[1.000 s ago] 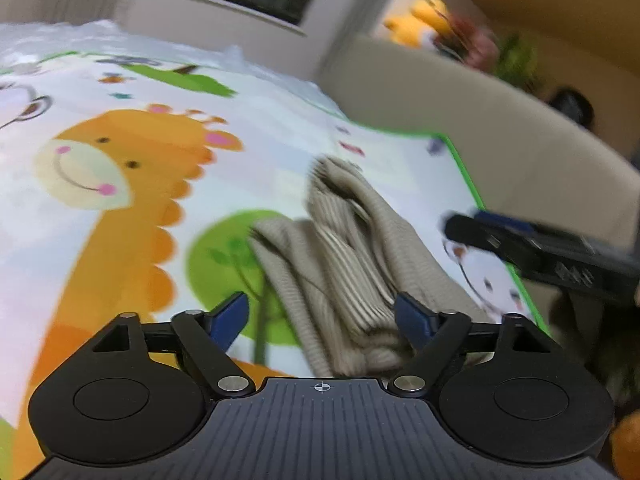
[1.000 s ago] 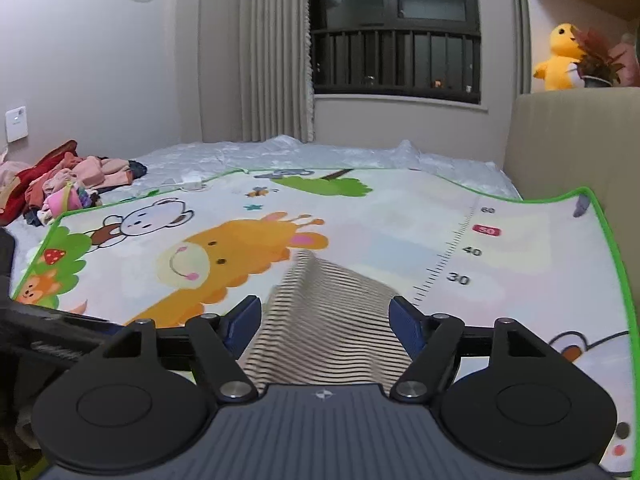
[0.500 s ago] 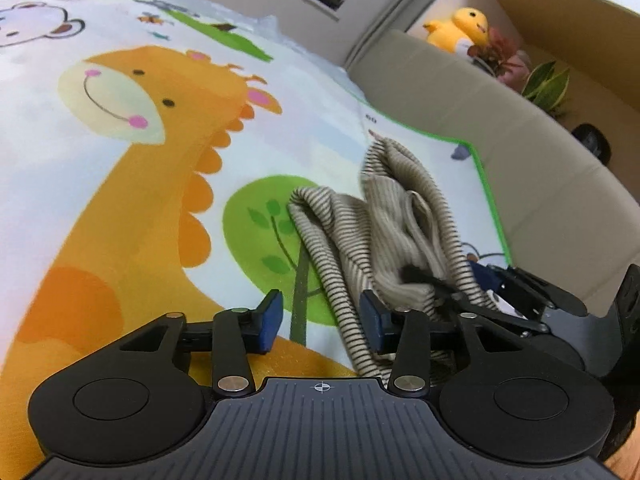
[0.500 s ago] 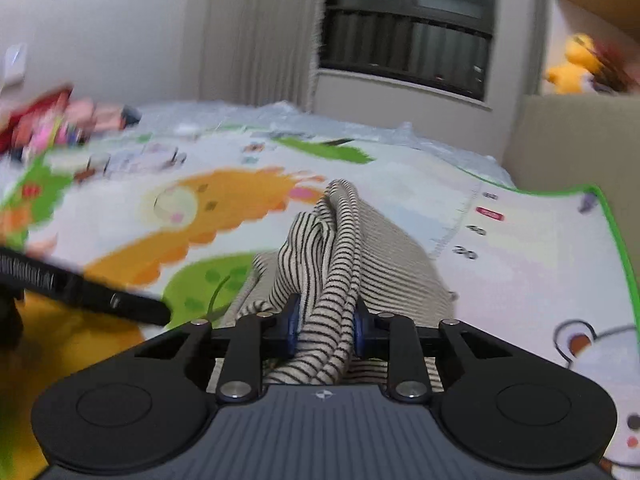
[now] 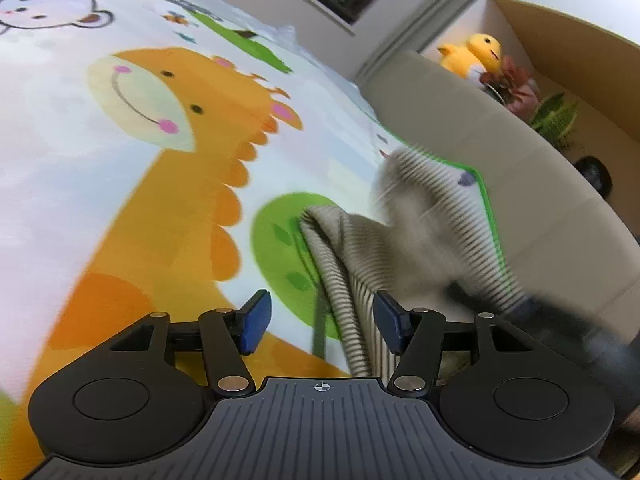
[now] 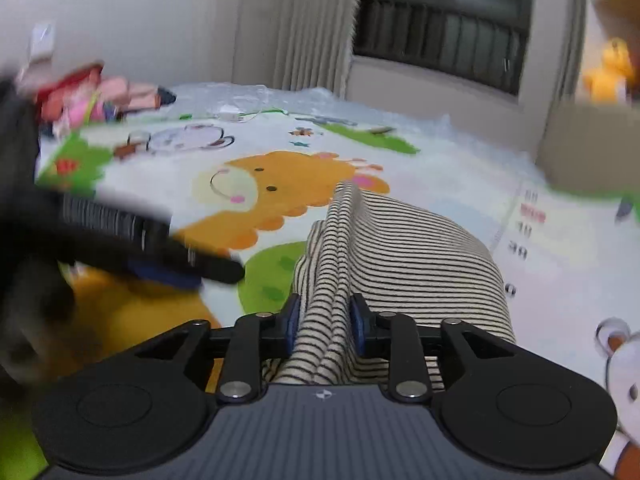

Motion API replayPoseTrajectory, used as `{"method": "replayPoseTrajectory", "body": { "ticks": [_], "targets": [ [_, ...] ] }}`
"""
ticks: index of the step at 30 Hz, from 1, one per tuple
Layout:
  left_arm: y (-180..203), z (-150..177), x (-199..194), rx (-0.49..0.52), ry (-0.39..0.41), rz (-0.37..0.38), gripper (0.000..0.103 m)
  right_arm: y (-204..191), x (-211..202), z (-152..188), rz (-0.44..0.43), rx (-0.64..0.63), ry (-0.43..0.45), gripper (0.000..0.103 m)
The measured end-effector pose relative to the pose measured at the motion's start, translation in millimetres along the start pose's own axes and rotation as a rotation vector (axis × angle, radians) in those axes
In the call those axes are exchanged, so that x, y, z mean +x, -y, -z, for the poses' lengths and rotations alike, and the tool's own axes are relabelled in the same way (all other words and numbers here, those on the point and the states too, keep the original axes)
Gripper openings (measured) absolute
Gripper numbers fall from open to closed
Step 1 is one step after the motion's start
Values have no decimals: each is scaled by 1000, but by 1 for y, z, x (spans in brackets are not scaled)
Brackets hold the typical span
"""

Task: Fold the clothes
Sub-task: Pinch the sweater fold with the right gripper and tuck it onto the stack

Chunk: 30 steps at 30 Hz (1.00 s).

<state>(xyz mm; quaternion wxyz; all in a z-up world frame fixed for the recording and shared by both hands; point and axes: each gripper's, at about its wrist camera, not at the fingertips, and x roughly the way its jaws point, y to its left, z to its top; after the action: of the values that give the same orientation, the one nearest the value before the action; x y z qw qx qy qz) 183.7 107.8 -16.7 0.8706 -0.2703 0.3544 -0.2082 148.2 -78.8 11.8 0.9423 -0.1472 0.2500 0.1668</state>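
Note:
A beige garment with thin dark stripes (image 6: 400, 256) lies bunched on the cartoon giraffe play mat (image 6: 280, 184). My right gripper (image 6: 323, 326) is shut on a raised fold of it and holds the fold above the mat. In the left wrist view the same garment (image 5: 360, 264) lies ahead and to the right, blurred at its lifted part. My left gripper (image 5: 320, 322) is open, with the garment's near edge just inside its right fingertip (image 5: 390, 326). The left gripper also shows as a dark blur in the right wrist view (image 6: 160, 248).
A pile of red and pink clothes (image 6: 100, 96) lies at the mat's far left. A beige headboard (image 5: 500, 152) runs along the right side, with a yellow plush duck (image 5: 472, 54) and plants on the shelf above. A window and curtain (image 6: 300, 24) stand behind.
My left gripper opened wider and stayed by the garment's near edge. My right gripper, shut on the fold since half a second ago, lifted it further; the cloth rose and blurred.

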Motion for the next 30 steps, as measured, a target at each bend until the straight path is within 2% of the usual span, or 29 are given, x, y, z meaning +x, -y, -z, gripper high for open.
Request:
{"method": "replayPoseTrajectory", "body": {
  "ticks": [2,4,6,9,10,11,12,14,15,16,17,19,22,25,30],
  "targets": [
    [-3,-3,-8,-2,9,-13,65,-17,-3,3,32,-100,25,36],
    [-2,-7,-13,4,16,-18,66,-28,-2,7,42,-151,23,38],
    [7,-13,-14,13,26,5,67,-36,0,13,53,-191,25,38],
    [30,-19,-6,51,35,43,77,-45,-2,22,67,-255,52,39],
    [40,-20,-2,71,34,53,79,-45,-5,24,58,-269,60,44],
    [50,-21,4,94,30,59,79,-34,-12,22,26,-249,59,54],
    [60,-20,12,126,18,54,79,-24,-20,21,-7,-228,59,57],
    [71,-15,27,194,-8,14,76,-3,-35,18,-71,-188,58,58],
    [72,-12,36,227,-23,-26,72,8,-43,16,-104,-167,58,58],
    [71,-9,43,243,-37,-60,72,18,-51,15,-136,-147,58,60],
    [66,-7,46,234,-44,-60,73,29,-58,13,-162,-123,57,63],
    [58,-6,48,210,-47,-55,76,61,-67,13,-133,-25,50,68],
    [56,-5,45,214,-43,-49,76,112,-65,22,-70,182,11,69],
    [56,-4,44,221,-41,-50,76,146,-47,39,-77,421,-42,69],
    [52,-4,42,219,-43,-52,80,165,-12,66,-200,712,-83,74]
  ]
}}
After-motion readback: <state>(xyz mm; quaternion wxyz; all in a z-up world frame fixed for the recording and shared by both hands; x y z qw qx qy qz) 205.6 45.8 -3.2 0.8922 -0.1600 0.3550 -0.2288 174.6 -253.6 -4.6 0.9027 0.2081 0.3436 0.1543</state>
